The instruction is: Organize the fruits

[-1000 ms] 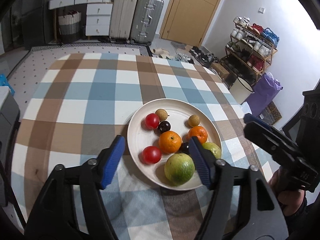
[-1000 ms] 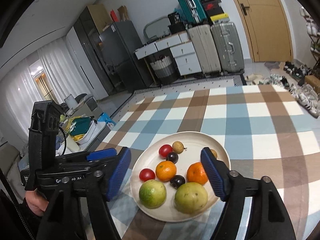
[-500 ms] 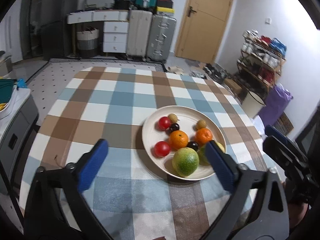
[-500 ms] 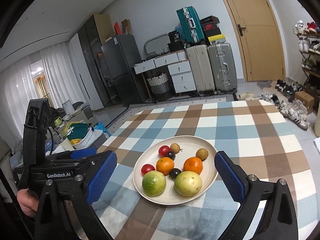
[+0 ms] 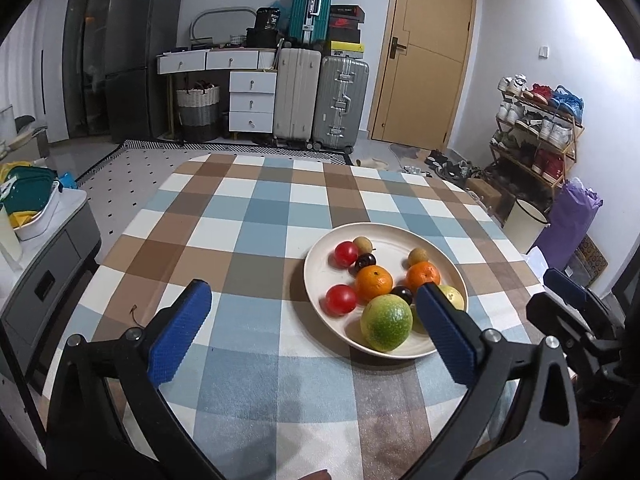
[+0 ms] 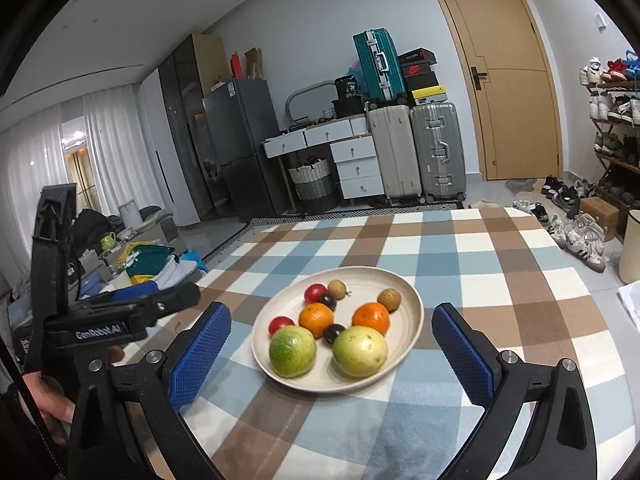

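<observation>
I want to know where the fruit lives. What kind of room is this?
Probably a room in someone's home, near the front door. There is a checked tablecloth with a plate of fruit, suitcases stacked by a wooden door, and a shoe rack.

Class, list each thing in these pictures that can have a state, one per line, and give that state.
left gripper: open, holding nothing
right gripper: open, holding nothing
plate: on the checked tablecloth, loaded with fruit
green fruit: resting in the plate
door: closed
white drawers: closed
</observation>
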A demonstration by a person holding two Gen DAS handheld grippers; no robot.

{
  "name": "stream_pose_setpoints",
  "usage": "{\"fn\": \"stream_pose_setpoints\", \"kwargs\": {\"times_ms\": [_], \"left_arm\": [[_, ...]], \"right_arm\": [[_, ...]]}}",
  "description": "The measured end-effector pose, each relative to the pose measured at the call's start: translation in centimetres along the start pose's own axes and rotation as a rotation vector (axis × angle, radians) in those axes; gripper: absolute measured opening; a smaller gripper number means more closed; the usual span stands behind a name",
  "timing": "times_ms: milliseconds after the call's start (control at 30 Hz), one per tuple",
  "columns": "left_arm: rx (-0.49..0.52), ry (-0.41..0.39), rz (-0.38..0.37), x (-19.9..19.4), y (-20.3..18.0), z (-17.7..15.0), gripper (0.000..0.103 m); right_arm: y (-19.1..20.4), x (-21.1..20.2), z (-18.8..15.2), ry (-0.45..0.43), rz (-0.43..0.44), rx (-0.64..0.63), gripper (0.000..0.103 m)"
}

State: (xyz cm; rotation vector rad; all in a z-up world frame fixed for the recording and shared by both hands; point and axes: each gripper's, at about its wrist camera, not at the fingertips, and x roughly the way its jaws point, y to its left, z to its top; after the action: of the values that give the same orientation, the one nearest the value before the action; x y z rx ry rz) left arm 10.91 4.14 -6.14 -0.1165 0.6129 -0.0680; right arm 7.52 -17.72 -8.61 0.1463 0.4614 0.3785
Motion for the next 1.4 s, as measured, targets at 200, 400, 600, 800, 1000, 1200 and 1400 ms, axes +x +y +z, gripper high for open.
{"fn": "stream_pose_setpoints", "kwargs": {"times_ms": [200, 400, 600, 800, 1000, 1200, 1400], "left_arm": [[0.022, -0.034, 0.075, -0.2, -0.2, -1.4, 0.102], [0.056, -0.086, 0.092, -0.1, -0.5, -2.8, 0.102], [0.086, -0.159, 0.119, 0.5, -0.7, -4.4, 0.102], [0.082, -0.210, 0.106, 0.7, -0.7, -4.8, 0.102], [0.071, -0.237, 0.093, 0.1, -0.4, -4.9, 0.102], [0.113, -0.287, 0.093, -0.8, -1.2, -5.2, 0.102], [0.119, -0.281, 0.084, -0.5, -1.3, -5.1, 0.102]], "right_arm": [[0.1, -0.3, -1.0, -0.018, -0.013, -0.031, 0.102], [0.3, -0.5, -1.9, -0.046, -0.025, -0.069, 0.102], [0.6, -0.6, -2.8, -0.078, -0.041, -0.099, 0.102], [1.1, -1.1, -3.0, -0.111, -0.051, -0.130, 0.102], [2.8, -1.1, -3.4, -0.123, -0.110, -0.213, 0.102], [2.0, -1.0, -3.2, -0.121, -0.135, -0.173, 0.102], [1.6, -0.9, -3.2, -0.119, -0.124, -0.191, 0.102]]}}
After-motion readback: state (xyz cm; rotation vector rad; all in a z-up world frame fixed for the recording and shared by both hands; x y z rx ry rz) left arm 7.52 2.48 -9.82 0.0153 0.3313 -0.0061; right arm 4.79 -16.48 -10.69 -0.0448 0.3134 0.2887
